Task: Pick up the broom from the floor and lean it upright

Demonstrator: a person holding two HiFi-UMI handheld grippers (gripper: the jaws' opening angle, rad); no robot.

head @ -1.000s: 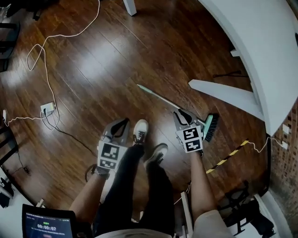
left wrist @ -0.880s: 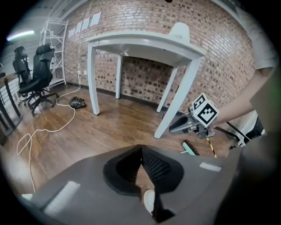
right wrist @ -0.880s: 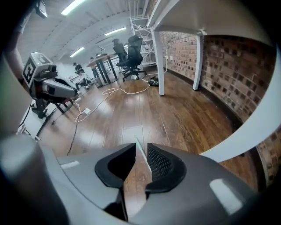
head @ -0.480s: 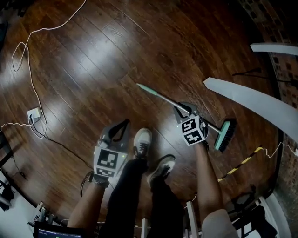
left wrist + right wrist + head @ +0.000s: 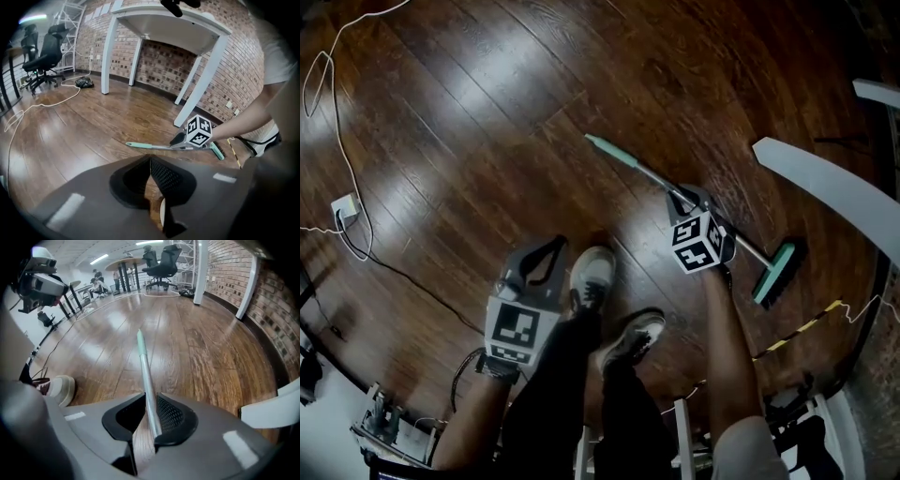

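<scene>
The broom lies flat on the wooden floor, its pale green and metal handle (image 5: 636,169) running from upper left to its green brush head (image 5: 773,274) at lower right. My right gripper (image 5: 680,200) points steeply down over the handle's lower half. In the right gripper view the handle (image 5: 143,359) passes between the jaws and lies against the right pad, with floor showing on its left side; the right gripper (image 5: 146,405) is closing. My left gripper (image 5: 554,246) is shut with nothing in it, low beside a shoe (image 5: 592,275). The left gripper view shows the broom (image 5: 150,146) farther off.
The person's second shoe (image 5: 634,336) stands between the arms. A white cable (image 5: 336,94) and a socket block (image 5: 344,210) lie at the left. A white table's edge (image 5: 825,183) curves in at the right, above a yellow-black strip (image 5: 806,324). Office chairs (image 5: 47,54) stand far off.
Both grippers have sunk toward the floor. The right gripper has come down from beside the brush head onto the handle, which now runs between its jaws.
</scene>
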